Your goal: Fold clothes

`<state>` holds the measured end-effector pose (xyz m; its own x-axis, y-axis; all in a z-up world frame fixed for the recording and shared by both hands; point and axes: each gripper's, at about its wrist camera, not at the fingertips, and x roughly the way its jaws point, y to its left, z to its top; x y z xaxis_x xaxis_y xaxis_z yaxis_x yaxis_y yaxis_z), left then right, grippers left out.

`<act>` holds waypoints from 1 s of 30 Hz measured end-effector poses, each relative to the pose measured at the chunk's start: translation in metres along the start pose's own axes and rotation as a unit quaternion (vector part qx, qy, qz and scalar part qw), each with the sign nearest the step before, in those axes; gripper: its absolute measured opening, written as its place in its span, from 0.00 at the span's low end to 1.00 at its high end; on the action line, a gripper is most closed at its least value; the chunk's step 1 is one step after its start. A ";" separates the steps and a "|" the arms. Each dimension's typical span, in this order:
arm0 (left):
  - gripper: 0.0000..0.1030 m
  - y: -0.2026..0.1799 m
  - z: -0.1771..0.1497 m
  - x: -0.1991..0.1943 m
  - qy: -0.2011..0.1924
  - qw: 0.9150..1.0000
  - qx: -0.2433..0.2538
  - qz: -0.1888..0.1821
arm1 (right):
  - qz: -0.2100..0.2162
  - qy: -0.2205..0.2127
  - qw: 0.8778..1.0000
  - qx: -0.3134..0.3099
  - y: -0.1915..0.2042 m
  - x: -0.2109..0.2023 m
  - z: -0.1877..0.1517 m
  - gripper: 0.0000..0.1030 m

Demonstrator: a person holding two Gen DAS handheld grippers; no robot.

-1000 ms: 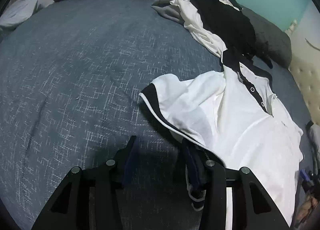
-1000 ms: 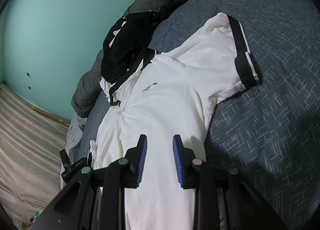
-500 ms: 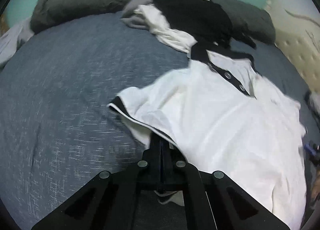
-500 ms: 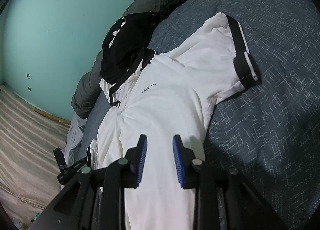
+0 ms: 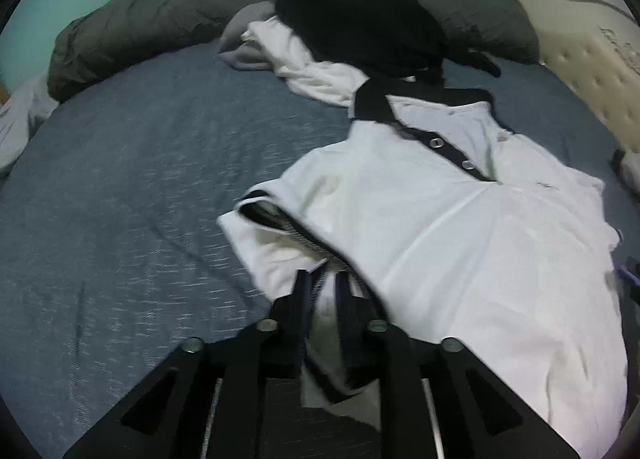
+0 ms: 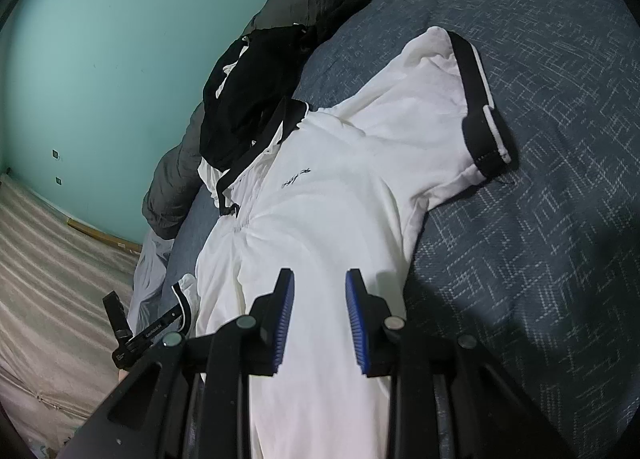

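Observation:
A white polo shirt (image 5: pixel 460 219) with a black collar and cuffs lies face up on the blue-grey bed (image 5: pixel 120 179). Its near sleeve (image 5: pixel 272 219) is doubled over toward the body. My left gripper (image 5: pixel 322 279) stands at that sleeve's cuff. Its jaws are opening, with a bunch of white cloth loose between them. In the right wrist view the shirt (image 6: pixel 340 179) spreads ahead, its other sleeve (image 6: pixel 480 119) flat on the bed. My right gripper (image 6: pixel 320 287) hovers open over the shirt's lower body, holding nothing. The left gripper (image 6: pixel 136 335) shows at the shirt's far side.
A heap of black and white clothes (image 5: pixel 360 19) lies just beyond the collar. A dark grey duvet (image 5: pixel 140 31) is rolled along the far edge under a teal wall. A padded cream headboard (image 5: pixel 600 79) stands on the right.
My left gripper shut on the sleeve's black cuff, pulled the sleeve in over the shirt, then parted its jaws a little. The right gripper stayed still.

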<state>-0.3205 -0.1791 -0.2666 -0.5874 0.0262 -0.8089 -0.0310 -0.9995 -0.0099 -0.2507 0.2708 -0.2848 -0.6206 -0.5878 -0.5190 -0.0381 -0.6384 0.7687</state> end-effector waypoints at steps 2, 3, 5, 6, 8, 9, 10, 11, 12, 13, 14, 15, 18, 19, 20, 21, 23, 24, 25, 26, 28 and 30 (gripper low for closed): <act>0.24 0.006 0.001 0.001 0.001 1.000 -0.009 0.007 | 0.001 0.000 1.000 0.000 0.000 0.000 0.000 0.25; 0.27 0.010 0.001 0.002 0.002 1.000 -0.012 0.009 | 0.001 0.000 1.000 0.000 0.001 0.000 0.000 0.25; 0.33 0.014 -0.001 0.005 0.012 1.000 -0.014 0.000 | 0.001 -0.001 1.000 0.000 0.001 0.000 0.000 0.25; 0.34 0.013 -0.002 0.008 0.014 1.000 -0.011 0.000 | 0.001 0.000 1.000 0.001 0.000 0.000 0.000 0.25; 0.34 0.013 -0.002 0.013 0.019 1.000 -0.004 0.000 | 0.000 0.000 1.000 0.002 0.000 0.001 0.000 0.25; 0.34 0.013 -0.003 0.016 0.021 1.000 -0.001 0.000 | 0.000 0.000 1.000 0.003 0.000 0.001 0.000 0.25; 0.34 0.012 -0.002 0.016 0.018 1.000 0.001 0.001 | 0.000 0.000 1.000 0.003 0.000 0.001 0.000 0.25; 0.34 0.011 -0.002 0.015 0.015 1.000 0.003 0.001 | 0.000 0.001 1.000 0.003 -0.001 0.002 0.000 0.25; 0.34 0.010 -0.001 0.015 0.011 1.000 0.006 0.003 | -0.001 0.001 1.000 0.003 -0.001 0.002 0.000 0.25; 0.33 0.010 0.001 0.015 0.008 1.000 0.008 0.002 | -0.001 0.001 1.000 0.003 -0.001 0.002 0.000 0.25; 0.28 0.007 0.002 0.016 0.010 1.000 0.014 0.003 | -0.001 0.001 1.000 0.003 -0.001 0.002 0.000 0.25; 0.24 0.005 0.003 0.017 0.011 1.000 0.021 0.003 | -0.001 0.001 1.000 0.003 -0.001 0.002 0.000 0.25; 0.04 -0.001 0.006 0.020 0.017 0.999 0.039 0.004 | -0.001 0.001 1.000 0.004 -0.001 0.002 0.000 0.25; 0.03 -0.003 0.007 0.019 0.016 0.999 0.040 0.003 | 0.000 0.001 1.000 0.005 -0.002 0.002 0.000 0.25; 0.03 -0.003 0.007 0.015 0.010 0.999 0.041 0.004 | 0.000 0.001 1.000 0.006 -0.002 0.001 0.000 0.25; 0.03 0.000 0.006 0.009 0.002 0.999 0.035 0.008 | 0.000 0.001 1.000 0.006 -0.002 0.001 0.000 0.25; 0.02 0.006 0.004 -0.004 -0.015 0.999 0.024 0.015 | 0.001 0.000 1.000 0.008 -0.003 0.000 0.001 0.25; 0.02 0.016 0.002 -0.011 -0.022 1.000 0.008 0.017 | 0.002 -0.001 1.000 0.009 -0.003 -0.001 0.001 0.25; 0.02 0.025 0.001 -0.017 -0.028 0.999 -0.007 0.019 | 0.002 -0.001 1.000 0.009 -0.003 -0.001 0.001 0.25; 0.02 0.035 -0.001 -0.024 -0.035 0.999 -0.023 0.021 | 0.002 -0.001 1.000 0.010 -0.003 -0.001 0.002 0.25; 0.02 0.056 -0.005 -0.035 -0.042 0.997 -0.054 0.026 | 0.003 -0.002 1.000 0.010 -0.003 -0.002 0.002 0.25; 0.01 0.074 -0.011 -0.036 -0.040 0.995 -0.090 0.025 | 0.003 -0.001 1.000 0.010 -0.003 -0.002 0.001 0.25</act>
<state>-0.2928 -0.2540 -0.2443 -0.6466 -0.0302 -0.7622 0.1412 -0.9867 -0.0807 -0.2501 0.2740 -0.2855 -0.6227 -0.5906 -0.5132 -0.0500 -0.6245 0.7794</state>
